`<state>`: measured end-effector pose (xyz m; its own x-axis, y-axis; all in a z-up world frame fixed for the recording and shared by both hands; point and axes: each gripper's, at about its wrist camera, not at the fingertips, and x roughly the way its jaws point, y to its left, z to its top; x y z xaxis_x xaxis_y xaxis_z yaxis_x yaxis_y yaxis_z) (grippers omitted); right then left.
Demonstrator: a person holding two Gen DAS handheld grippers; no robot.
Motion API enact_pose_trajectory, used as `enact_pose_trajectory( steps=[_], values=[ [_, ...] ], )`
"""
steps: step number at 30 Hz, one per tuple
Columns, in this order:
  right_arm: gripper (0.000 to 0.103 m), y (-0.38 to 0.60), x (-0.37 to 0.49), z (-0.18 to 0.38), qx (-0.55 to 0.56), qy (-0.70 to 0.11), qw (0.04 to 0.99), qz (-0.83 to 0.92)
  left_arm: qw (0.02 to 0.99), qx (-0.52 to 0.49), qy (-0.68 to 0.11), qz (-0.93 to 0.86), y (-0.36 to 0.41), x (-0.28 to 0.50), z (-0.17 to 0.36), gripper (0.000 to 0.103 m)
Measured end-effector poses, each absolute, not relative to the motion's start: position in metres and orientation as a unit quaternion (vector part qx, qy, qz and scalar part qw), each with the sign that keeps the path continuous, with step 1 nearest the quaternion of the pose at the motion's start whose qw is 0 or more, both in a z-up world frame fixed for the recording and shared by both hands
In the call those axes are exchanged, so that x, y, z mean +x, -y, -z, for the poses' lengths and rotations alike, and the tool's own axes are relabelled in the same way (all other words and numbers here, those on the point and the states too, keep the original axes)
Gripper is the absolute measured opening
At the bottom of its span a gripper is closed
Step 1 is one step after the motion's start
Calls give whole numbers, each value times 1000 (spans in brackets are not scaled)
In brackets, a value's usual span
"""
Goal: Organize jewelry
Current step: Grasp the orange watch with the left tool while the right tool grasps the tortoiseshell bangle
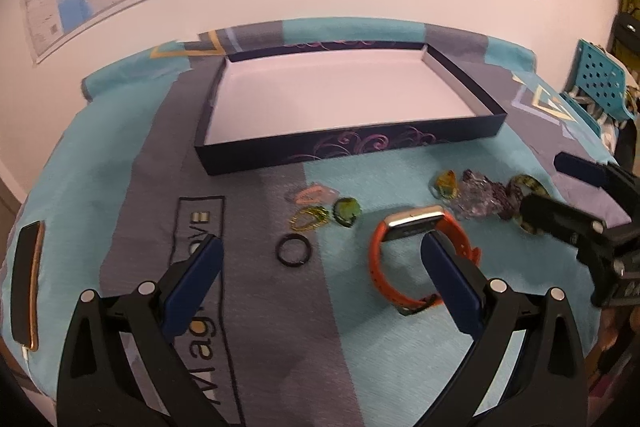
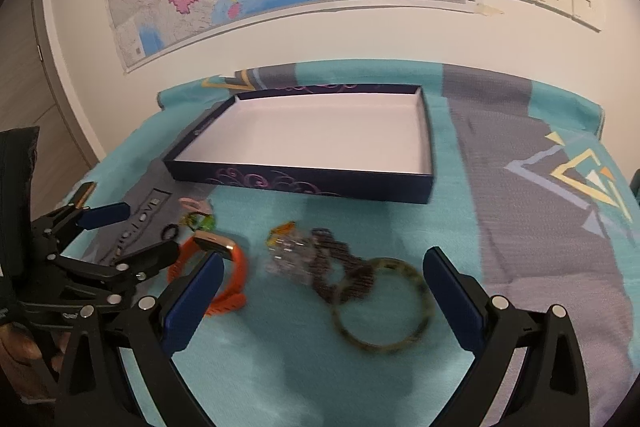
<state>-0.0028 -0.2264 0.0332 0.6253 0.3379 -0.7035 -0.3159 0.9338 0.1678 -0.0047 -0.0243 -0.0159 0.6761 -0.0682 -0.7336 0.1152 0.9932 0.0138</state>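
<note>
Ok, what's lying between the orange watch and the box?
Only bare cloth: in the left wrist view nothing sits between the orange watch and the box.

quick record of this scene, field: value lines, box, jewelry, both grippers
box: dark blue tray, white inside, nothing in it
watch: orange strap, on the cloth by the left gripper
bangle: mottled ring, between the fingers of the right gripper, not gripped
black ring: on the grey stripe
left gripper: open
right gripper: open
</note>
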Motion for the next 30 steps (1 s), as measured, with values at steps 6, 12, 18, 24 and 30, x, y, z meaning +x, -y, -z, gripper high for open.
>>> enact_pose_trajectory(
  steps=[6,12,18,24,30],
  values=[
    [89,258,0,-25,13,-410,899,-153,908,32,-410,83,32,-3,20,85],
    [58,273,8,-9,10,-440,884,-157,897,38,-422,124,44,0,27,71],
    [36,267,12,-1,-10,-452,875,-172,883,22,-444,147,44,7,35,51],
    [24,261,14,0,-41,-452,874,-175,882,16,-446,150,39,9,37,40],
    [6,261,18,-1,-49,-457,869,-182,877,20,-456,153,38,12,36,13]
  ],
)
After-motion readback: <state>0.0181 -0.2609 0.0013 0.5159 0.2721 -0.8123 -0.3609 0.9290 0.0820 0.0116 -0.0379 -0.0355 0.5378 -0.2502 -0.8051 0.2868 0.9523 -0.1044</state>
